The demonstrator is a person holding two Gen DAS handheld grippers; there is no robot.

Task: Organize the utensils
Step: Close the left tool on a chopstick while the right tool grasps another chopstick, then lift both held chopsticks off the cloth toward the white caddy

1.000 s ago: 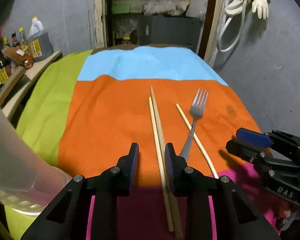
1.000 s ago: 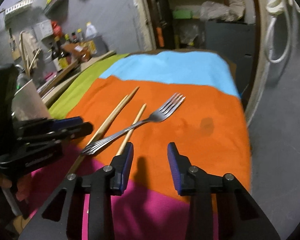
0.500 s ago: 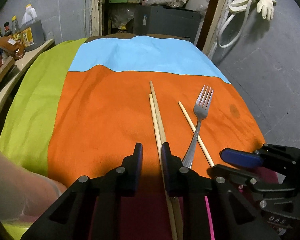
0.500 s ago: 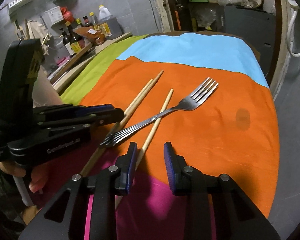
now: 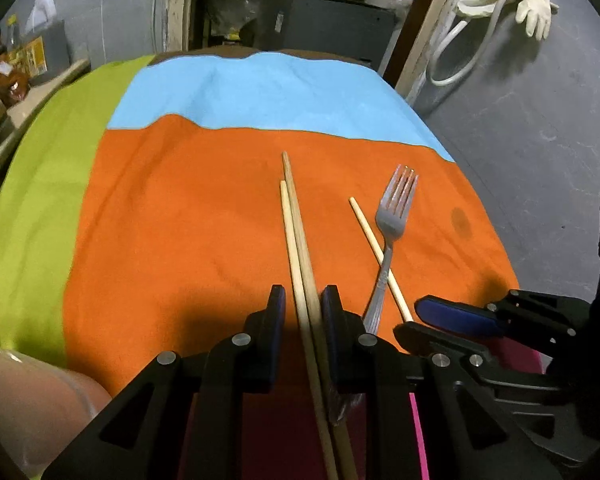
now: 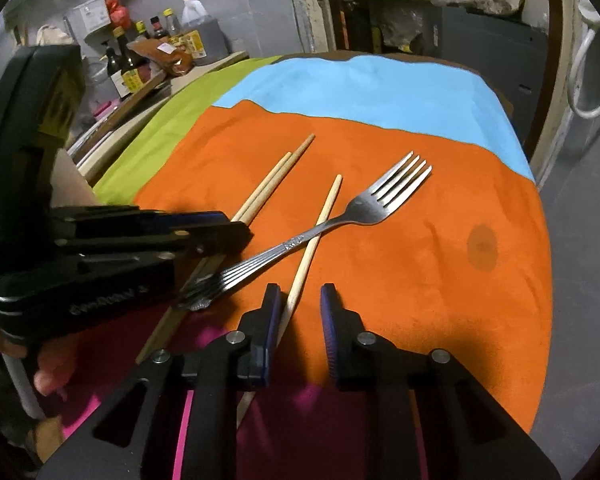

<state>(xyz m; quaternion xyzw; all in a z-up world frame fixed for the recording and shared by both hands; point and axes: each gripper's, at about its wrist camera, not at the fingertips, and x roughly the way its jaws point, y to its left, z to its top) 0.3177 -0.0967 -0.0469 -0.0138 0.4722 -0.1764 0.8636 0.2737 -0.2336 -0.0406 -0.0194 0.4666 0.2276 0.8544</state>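
Two wooden chopsticks (image 5: 296,240) lie side by side on the orange cloth. My left gripper (image 5: 303,305) is open, its jaws on either side of the pair without clamping them. A metal fork (image 5: 392,220) lies across a third, single chopstick (image 5: 370,236) to the right. In the right wrist view the fork (image 6: 340,222) crosses that single chopstick (image 6: 320,232). My right gripper (image 6: 298,306) is open and empty; the single chopstick's near end runs under its left finger (image 6: 270,320). The chopstick pair also shows in the right wrist view (image 6: 276,178), beside the left gripper (image 6: 140,240).
The table wears a cloth of green, blue, orange and magenta patches (image 5: 180,220). A translucent plastic container (image 5: 28,392) stands at the near left. Bottles and jars (image 6: 156,52) crowd a shelf at the left. The table's right edge (image 6: 544,240) drops to grey floor.
Both grippers moved forward and lower toward the utensils. The left jaws narrowed and now straddle the chopstick pair. The right gripper shifted left, onto the single chopstick's near end.
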